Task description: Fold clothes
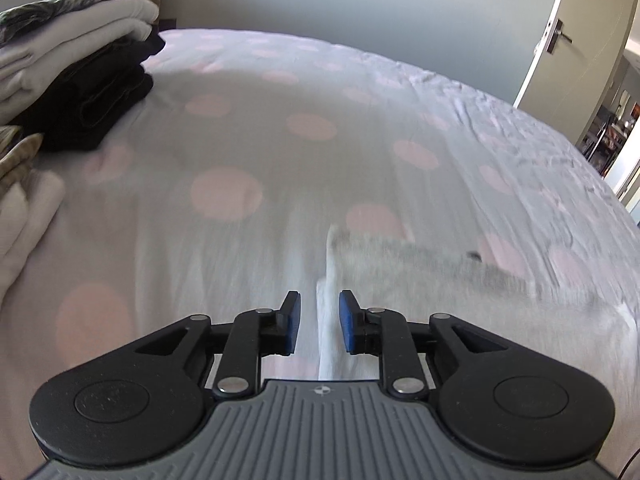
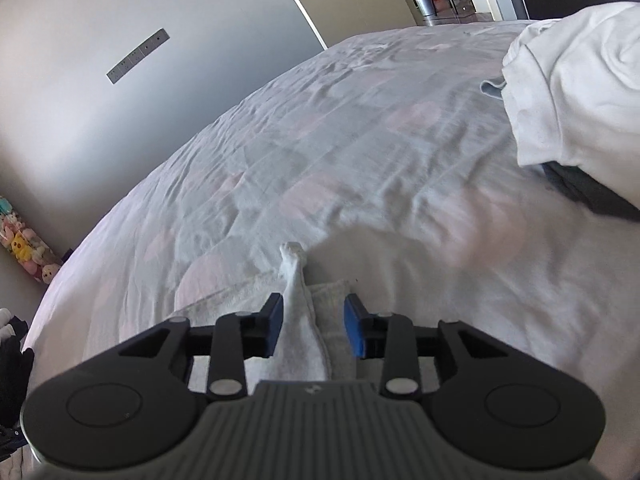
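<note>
Nearest in the left wrist view, the left gripper [image 1: 319, 322] has its 2 blue-padded fingers [image 1: 294, 322] standing a narrow gap apart, with a raised ridge of a white garment [image 1: 330, 320] running up between them; whether the pads touch the cloth cannot be told, since motion blur smears it. The garment spreads toward 3 o'clock, its grey-shaded surface too blurred to tell which piece of clothing it is, and its near edge is cut off by the gripper body.

In the right wrist view, the right gripper [image 2: 313, 326] is parted somewhat wider. A twisted strip of the white garment [image 2: 298, 320] rises between the fingers [image 2: 274, 322], lying against the left pad and clear of the right one, its tip pointing to 12 o'clock.

Both sit over a bed [image 1: 320, 128] with a pale cover dotted in pink.

At 10 o'clock in the left view, a stack of folded clothes [image 1: 80, 92], black below white, is cut by the frame edge. At 2 o'clock in the right view, a heap of white laundry [image 2: 572, 96] covers a dark item beneath. Farther off stand a door [image 1: 576, 32] and plush toys [image 2: 24, 250], small and indistinct.
</note>
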### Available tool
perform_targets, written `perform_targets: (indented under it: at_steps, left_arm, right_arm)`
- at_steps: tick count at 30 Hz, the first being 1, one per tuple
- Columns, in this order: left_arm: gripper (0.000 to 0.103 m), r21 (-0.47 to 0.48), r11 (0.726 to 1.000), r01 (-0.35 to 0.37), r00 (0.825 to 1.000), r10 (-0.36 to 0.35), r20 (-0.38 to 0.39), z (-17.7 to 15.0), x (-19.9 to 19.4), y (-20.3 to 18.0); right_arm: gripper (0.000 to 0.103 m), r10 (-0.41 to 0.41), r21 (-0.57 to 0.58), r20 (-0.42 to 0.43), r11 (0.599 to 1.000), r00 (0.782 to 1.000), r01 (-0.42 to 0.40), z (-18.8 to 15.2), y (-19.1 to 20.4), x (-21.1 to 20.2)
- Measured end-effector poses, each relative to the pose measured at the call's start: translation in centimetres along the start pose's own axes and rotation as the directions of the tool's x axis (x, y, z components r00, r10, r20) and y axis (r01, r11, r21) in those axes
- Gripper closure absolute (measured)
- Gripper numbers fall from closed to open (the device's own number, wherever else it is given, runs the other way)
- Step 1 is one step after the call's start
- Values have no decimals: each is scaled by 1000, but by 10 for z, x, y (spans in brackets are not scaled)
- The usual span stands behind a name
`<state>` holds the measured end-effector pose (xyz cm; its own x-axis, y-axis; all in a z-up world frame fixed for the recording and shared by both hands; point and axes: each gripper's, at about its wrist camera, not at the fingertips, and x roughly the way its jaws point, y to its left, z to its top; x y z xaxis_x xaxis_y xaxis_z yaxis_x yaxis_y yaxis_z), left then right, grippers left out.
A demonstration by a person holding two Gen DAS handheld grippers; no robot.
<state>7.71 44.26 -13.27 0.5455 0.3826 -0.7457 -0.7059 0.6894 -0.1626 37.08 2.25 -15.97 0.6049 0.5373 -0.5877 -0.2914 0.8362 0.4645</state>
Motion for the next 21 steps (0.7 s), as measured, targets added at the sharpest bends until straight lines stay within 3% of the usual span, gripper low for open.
perform_targets:
  at_steps: [5, 9, 11, 16, 17, 18, 21]
  left_arm:
    - [75, 0, 1000, -26, 994, 26, -104, -31, -21, 3]
    - [73, 10, 999, -35, 987, 36, -154, -51, -36, 1]
    - [67, 23, 999, -41, 983, 44, -176, -59, -39, -1]
    - [66, 53, 998, -43, 972, 55, -230, -77, -43, -5]
    - [67, 58, 997, -41, 970, 53, -236, -80, -43, -5]
    - [77, 58, 998, -32, 970, 45, -241, -83, -43, -4]
    - [90, 35, 999, -10, 975, 17, -222, -85, -48, -1]
  right_arm:
    - [58, -56, 1, -51, 998, 997, 56, -21, -7, -41]
    - [48, -100, 87, -126, 990, 987, 112, -34, -21, -63]
    - [40, -117, 122, -155, 983, 981, 136, -39, -27, -73]
    - [40, -94, 198, -239, 970, 967, 143, -49, -38, -81]
    - [42, -83, 195, -256, 971, 963, 136, -50, -36, -80]
    - [46, -66, 180, -277, 976, 958, 119, -52, -32, -78]
    - [83, -74, 120, -310, 986, 948, 116, -55, -21, -75]
